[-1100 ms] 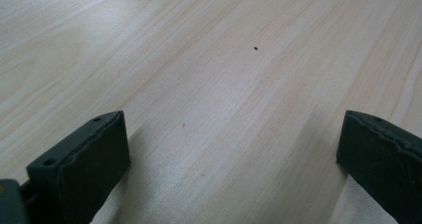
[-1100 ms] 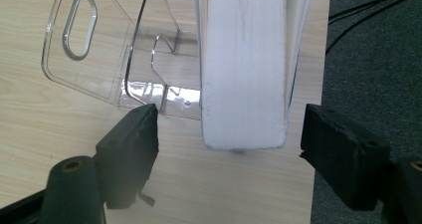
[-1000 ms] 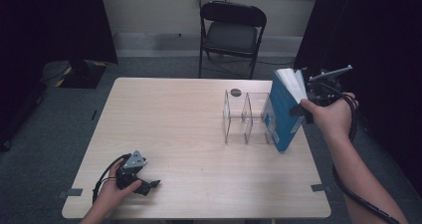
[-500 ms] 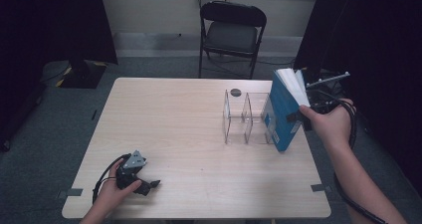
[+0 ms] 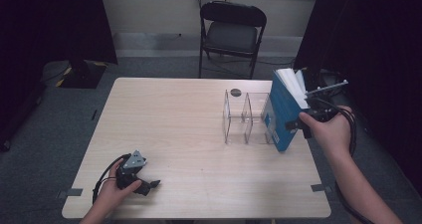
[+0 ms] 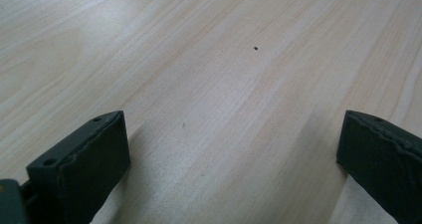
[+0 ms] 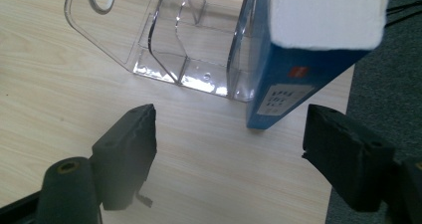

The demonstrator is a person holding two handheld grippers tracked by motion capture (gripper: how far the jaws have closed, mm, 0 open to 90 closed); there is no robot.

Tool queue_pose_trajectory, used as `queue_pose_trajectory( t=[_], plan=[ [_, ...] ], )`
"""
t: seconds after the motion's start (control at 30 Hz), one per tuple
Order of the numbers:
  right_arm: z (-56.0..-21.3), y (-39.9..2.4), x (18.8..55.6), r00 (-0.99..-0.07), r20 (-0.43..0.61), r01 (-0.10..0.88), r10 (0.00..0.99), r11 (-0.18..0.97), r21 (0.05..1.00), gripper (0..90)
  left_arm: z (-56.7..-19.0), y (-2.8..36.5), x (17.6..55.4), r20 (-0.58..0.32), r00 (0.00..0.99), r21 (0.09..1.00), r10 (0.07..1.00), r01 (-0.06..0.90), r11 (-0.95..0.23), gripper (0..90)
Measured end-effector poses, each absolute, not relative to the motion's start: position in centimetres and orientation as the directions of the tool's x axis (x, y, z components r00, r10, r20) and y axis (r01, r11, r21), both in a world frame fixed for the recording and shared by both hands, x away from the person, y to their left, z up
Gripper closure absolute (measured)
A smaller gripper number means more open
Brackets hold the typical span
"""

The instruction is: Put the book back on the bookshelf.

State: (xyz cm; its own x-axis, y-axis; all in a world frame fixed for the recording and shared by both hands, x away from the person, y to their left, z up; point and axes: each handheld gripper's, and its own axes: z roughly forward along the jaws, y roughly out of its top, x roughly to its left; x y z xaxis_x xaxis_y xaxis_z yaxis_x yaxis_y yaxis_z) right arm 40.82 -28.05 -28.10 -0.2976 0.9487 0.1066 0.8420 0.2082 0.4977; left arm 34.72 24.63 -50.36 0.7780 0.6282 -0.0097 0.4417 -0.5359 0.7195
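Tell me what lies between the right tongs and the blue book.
Nothing but bare table. In the right gripper view the right tongs stand open, short of the blue book, which leans on the clear organizer.

High view: fixed above the near edge, facing forward and down on the whole table, folding chair at 12 o'clock. Left gripper view: close, low over bare tabletop. Right gripper view: close, facing the clear rack and blue book, shared with the high view at 3 o'clock.
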Motion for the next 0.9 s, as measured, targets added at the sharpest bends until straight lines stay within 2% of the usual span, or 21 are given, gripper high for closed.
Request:
queue_pose_trajectory(
  t=[0.9],
  plan=[
    [-30.5,-23.6,39.7,-0.444,0.142,0.798,0.885,0.318,0.512,20.6,-50.4,24.6,34.7,-0.009,0.777,0.720,0.629,0.442,-0.535,0.0]
  ],
)
